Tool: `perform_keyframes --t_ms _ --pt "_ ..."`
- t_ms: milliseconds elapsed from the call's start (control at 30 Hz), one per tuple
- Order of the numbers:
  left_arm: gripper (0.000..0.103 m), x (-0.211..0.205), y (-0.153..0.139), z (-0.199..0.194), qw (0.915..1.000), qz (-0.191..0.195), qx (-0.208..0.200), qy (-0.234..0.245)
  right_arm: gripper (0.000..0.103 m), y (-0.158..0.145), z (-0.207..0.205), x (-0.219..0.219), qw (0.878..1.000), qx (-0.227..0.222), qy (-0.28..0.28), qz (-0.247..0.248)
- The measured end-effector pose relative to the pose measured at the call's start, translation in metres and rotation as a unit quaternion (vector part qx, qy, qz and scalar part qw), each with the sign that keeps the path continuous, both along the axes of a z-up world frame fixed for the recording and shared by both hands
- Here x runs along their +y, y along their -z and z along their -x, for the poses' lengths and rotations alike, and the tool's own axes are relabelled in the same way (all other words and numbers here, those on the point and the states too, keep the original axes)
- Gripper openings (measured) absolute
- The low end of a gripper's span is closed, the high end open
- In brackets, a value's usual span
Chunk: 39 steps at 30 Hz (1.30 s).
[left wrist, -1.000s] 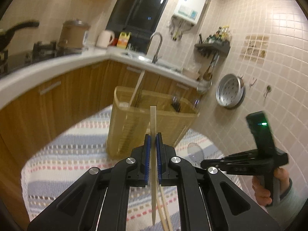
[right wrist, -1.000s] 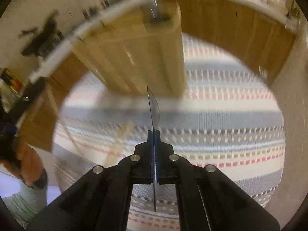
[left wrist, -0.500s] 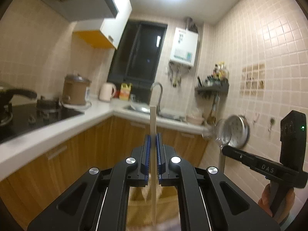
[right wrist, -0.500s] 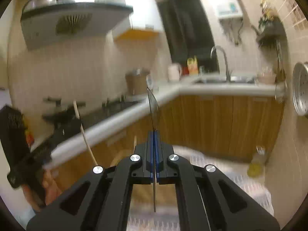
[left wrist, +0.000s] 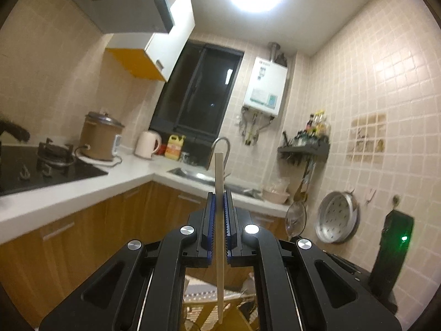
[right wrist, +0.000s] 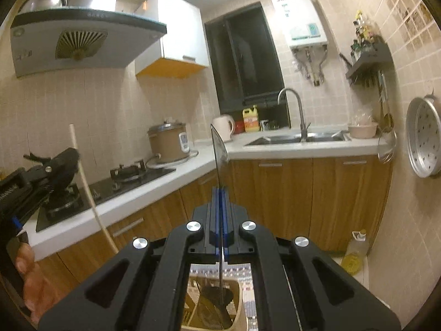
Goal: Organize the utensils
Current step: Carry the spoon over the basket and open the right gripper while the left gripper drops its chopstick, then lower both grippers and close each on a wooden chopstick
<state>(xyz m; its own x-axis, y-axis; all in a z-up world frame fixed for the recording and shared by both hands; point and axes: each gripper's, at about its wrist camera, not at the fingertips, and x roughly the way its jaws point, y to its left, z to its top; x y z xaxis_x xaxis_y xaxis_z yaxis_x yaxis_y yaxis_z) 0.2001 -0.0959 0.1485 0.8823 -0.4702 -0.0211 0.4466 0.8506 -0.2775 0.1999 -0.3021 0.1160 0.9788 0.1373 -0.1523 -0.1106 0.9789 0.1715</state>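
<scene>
Wooden chopstick (left wrist: 219, 207) sits clamped in my left gripper (left wrist: 219, 222), standing upright between the blue pads (left wrist: 210, 220), its top poking well above them and its lower end hanging below toward the woven basket (right wrist: 242, 298). It looks light, stiff and a bit slick, so I judge a pinch near mid-length is right. My right gripper (right wrist: 219, 215) is pressed together on 1 thin dark utensil (right wrist: 219, 151), edge-on, its blade-like top rising above the jaws. That one looks rigid but narrow, likely to pivot. Through the gap under the right gripper's jaws, the basket lies directly below.
</scene>
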Motion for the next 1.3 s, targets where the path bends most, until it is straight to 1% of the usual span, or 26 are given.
perform_keyframes --t_ms 100,233,333,400,467,500,533,567,633,667,733,833,933,1000,1033,1100,1133,1167,1200,1233,1267,1300 --pt "0.004 -0.009 0.021 -0.009 0.9998 -0.01 0.017 -0.005 0.001 0.016 -0.004 0.0 1.0 0.006 -0.002 0.005" --pt "0.004 -0.017 0.046 -0.017 0.999 -0.018 0.039 -0.009 0.001 0.027 -0.003 -0.002 1.0 0.01 -0.01 -0.005" --pt "0.004 -0.02 0.055 -0.017 0.9985 -0.028 0.048 -0.004 0.001 0.033 -0.002 -0.006 1.0 0.013 -0.02 -0.011" --pt "0.005 -0.017 0.057 -0.013 0.9981 -0.032 0.053 -0.003 0.002 0.033 0.002 -0.01 0.999 0.022 -0.023 -0.028" --pt "0.01 -0.012 0.056 -0.009 0.9976 -0.033 0.061 -0.001 0.003 0.03 0.008 -0.014 0.999 0.026 -0.024 -0.037" --pt "0.02 -0.01 0.056 -0.008 0.9974 -0.032 0.064 0.002 0.004 0.03 0.012 -0.016 0.998 0.03 -0.024 -0.04" --pt "0.026 -0.007 0.055 -0.005 0.9973 -0.03 0.067 0.006 0.008 0.029 0.015 -0.018 0.998 0.034 -0.025 -0.041" --pt "0.028 -0.004 0.054 0.0 0.9972 -0.028 0.068 0.007 0.012 0.029 0.019 -0.018 0.998 0.036 -0.025 -0.04" --pt "0.03 0.002 0.051 0.009 0.997 -0.029 0.071 0.01 0.018 0.028 0.03 -0.019 0.998 0.039 -0.022 -0.04" --pt "0.03 0.006 0.05 0.016 0.9966 -0.03 0.075 0.013 0.02 0.027 0.036 -0.019 0.998 0.041 -0.021 -0.04" --pt "0.03 0.012 0.049 0.026 0.9959 -0.031 0.083 0.015 0.02 0.028 0.048 -0.02 0.998 0.046 -0.021 -0.041" --pt "0.03 0.024 0.049 0.046 0.9934 -0.035 0.106 0.026 0.021 0.029 0.073 -0.021 0.997 0.058 -0.022 -0.047" --pt "0.03 0.03 0.058 0.059 0.9849 -0.053 0.157 0.049 0.021 0.036 0.095 -0.019 0.995 0.081 -0.026 -0.051" --pt "0.03 0.033 0.072 0.064 0.9732 -0.072 0.206 0.073 0.022 0.045 0.103 -0.016 0.991 0.12 -0.036 -0.048" --pt "0.03 0.032 0.077 0.065 0.9671 -0.082 0.227 0.082 0.022 0.053 0.106 -0.013 0.987 0.148 -0.037 -0.047" --pt "0.03 0.029 0.1 0.066 0.9445 -0.11 0.289 0.11 0.022 0.066 0.107 -0.008 0.978 0.198 -0.04 -0.049" --pt "0.03 0.028 0.108 0.066 0.9347 -0.121 0.311 0.123 0.022 0.072 0.107 -0.007 0.973 0.219 -0.048 -0.052" --pt "0.03 0.025 0.124 0.066 0.9193 -0.135 0.343 0.138 0.022 0.083 0.107 -0.005 0.964 0.253 -0.059 -0.06" --pt "0.03 0.024 0.134 0.066 0.9089 -0.141 0.363 0.15 0.021 0.091 0.107 -0.004 0.958 0.273 -0.065 -0.066" --pt "0.03 0.022 0.145 0.065 0.8971 -0.149 0.383 0.163 0.021 0.102 0.106 -0.002 0.946 0.305 -0.075 -0.079" --pt "0.029 0.019 0.157 0.064 0.8832 -0.158 0.406 0.175 0.021 0.111 0.105 -0.001 0.937 0.326 -0.082 -0.089" --pt "0.029 0.017 0.167 0.064 0.8733 -0.16 0.42 0.188 0.021 0.117 0.106 -0.001 0.931 0.34 -0.088 -0.097"
